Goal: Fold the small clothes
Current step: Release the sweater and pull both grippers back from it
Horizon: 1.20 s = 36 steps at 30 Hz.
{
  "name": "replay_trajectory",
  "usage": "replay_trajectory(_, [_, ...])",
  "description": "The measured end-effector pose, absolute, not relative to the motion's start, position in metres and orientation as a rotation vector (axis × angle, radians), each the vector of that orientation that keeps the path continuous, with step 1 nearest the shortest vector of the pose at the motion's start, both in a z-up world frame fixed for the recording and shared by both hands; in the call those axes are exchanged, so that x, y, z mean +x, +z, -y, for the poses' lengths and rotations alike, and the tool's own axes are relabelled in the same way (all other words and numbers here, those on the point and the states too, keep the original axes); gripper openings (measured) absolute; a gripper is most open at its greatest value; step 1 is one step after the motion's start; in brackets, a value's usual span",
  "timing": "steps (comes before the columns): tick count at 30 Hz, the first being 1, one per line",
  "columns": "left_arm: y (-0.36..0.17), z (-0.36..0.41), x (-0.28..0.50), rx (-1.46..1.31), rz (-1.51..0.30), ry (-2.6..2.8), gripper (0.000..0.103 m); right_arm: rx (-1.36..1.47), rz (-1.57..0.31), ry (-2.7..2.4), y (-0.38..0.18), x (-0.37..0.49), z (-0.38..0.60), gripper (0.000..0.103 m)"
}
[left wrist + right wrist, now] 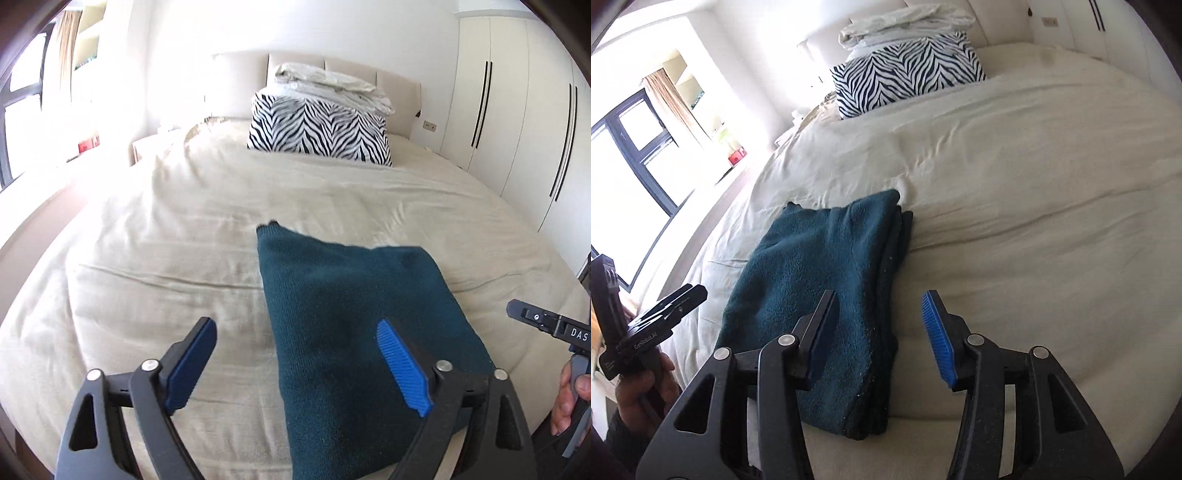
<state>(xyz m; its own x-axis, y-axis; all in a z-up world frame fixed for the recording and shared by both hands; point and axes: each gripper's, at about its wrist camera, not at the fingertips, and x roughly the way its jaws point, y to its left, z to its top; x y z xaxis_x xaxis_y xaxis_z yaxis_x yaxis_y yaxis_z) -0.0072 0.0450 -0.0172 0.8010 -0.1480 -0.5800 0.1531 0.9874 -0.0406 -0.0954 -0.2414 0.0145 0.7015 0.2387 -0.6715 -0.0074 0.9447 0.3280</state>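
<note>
A dark teal fleece garment (354, 325) lies folded into a thick rectangle on the cream bed cover (166, 258). In the right wrist view the garment (820, 288) shows stacked layers along its right edge. My left gripper (295, 363) is open and empty, hovering over the garment's near left edge. My right gripper (882, 339) is open and empty, above the garment's near right edge. The right gripper also shows at the far right of the left wrist view (554, 328); the left one shows at the left of the right wrist view (657, 314).
A zebra-print pillow (317, 129) with white folded bedding (332, 85) on top stands at the headboard. White wardrobe doors (517, 110) line the right side. A window (635, 147) and a low sill lie to the left of the bed.
</note>
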Motion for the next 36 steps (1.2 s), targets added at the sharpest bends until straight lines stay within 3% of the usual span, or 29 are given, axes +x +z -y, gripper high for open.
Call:
replay_trajectory(3, [0.022,-0.038,-0.043,0.105,-0.404,-0.079,0.103,0.205,-0.586,0.085,0.066,-0.12,0.231,0.072])
replay_trajectory(5, [0.046,-0.033,-0.058,0.149,-0.321,-0.03,0.103,0.163,-0.411,0.03,0.098,-0.14,0.226,0.1])
replay_trajectory(6, [0.057,-0.032,-0.064,0.154,-0.297,-0.01,0.103,0.138,-0.316,-0.008,0.115,-0.15,0.222,0.103])
replay_trajectory(9, [0.082,-0.035,-0.07,0.115,-0.318,0.039,0.103,0.041,-0.199,-0.088,0.156,-0.164,0.209,0.103])
replay_trajectory(15, [0.083,-0.037,-0.066,0.081,-0.357,0.047,0.103,0.067,-0.34,0.039,0.186,-0.16,0.197,0.103])
replay_trajectory(26, [-0.018,-0.033,-0.036,0.002,-0.782,-0.015,0.103,0.115,-0.825,-0.041,0.076,-0.114,0.173,0.103])
replay_trajectory(36, [-0.047,-0.041,-0.029,-0.036,-0.872,-0.026,0.103,0.099,-0.906,-0.095,0.035,-0.111,0.163,0.103])
